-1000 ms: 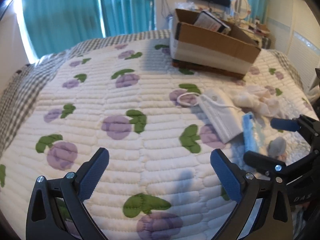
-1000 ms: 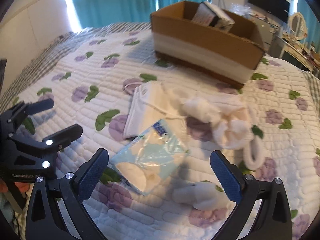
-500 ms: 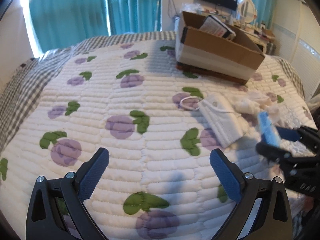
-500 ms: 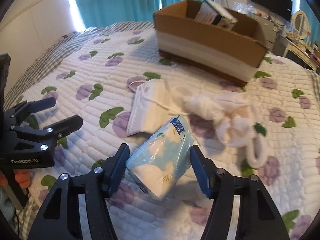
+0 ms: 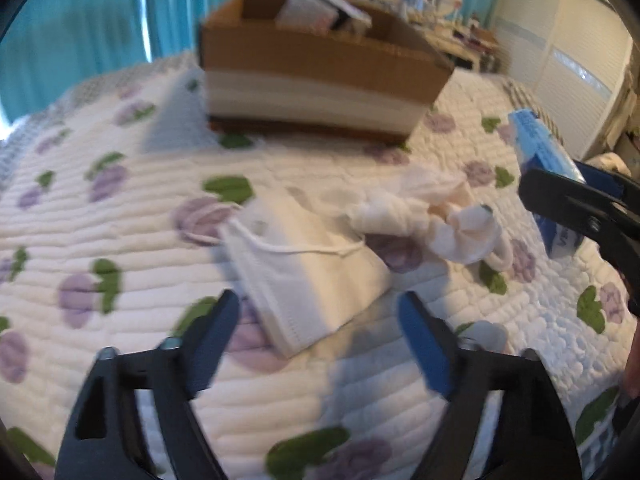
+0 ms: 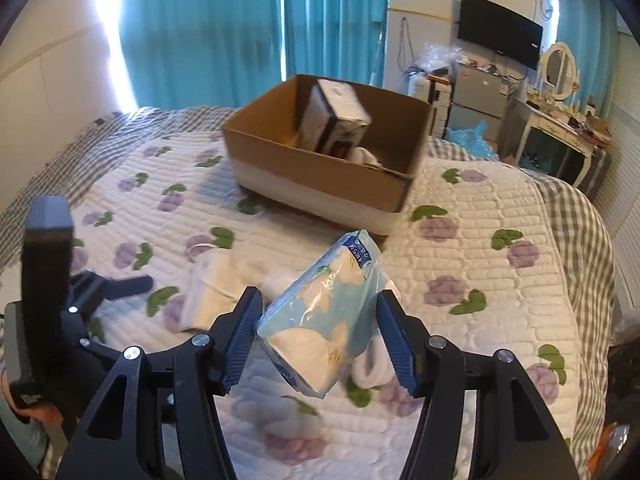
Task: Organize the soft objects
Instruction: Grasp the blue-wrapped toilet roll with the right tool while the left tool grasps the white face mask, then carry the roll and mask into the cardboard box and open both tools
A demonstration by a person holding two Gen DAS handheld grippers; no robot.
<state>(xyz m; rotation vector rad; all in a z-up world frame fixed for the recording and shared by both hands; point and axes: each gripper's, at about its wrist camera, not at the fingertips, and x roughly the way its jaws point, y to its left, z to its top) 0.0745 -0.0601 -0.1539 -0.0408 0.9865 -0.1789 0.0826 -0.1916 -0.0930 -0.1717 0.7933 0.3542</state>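
My right gripper [image 6: 320, 336] is shut on a light-blue tissue pack [image 6: 324, 316] and holds it above the quilt; it also shows in the left wrist view [image 5: 540, 156]. My left gripper [image 5: 320, 344] is open and empty, low over a white face mask [image 5: 308, 268]. A bundle of white socks [image 5: 424, 212] lies right of the mask. The open cardboard box [image 6: 320, 176] stands further back with a carton inside [image 6: 336, 116]; it also shows in the left wrist view [image 5: 320, 76].
The quilted bed cover [image 6: 500, 240] with purple flowers fills both views. A small white ball [image 5: 486, 334] lies near my left gripper's right finger. Teal curtains [image 6: 224, 28], a fridge and a dresser [image 6: 556, 140] stand beyond the bed.
My right gripper has lifted the tissue pack off the quilt and raised it toward the box. My left gripper has moved right and forward to the mask and narrowed somewhat.
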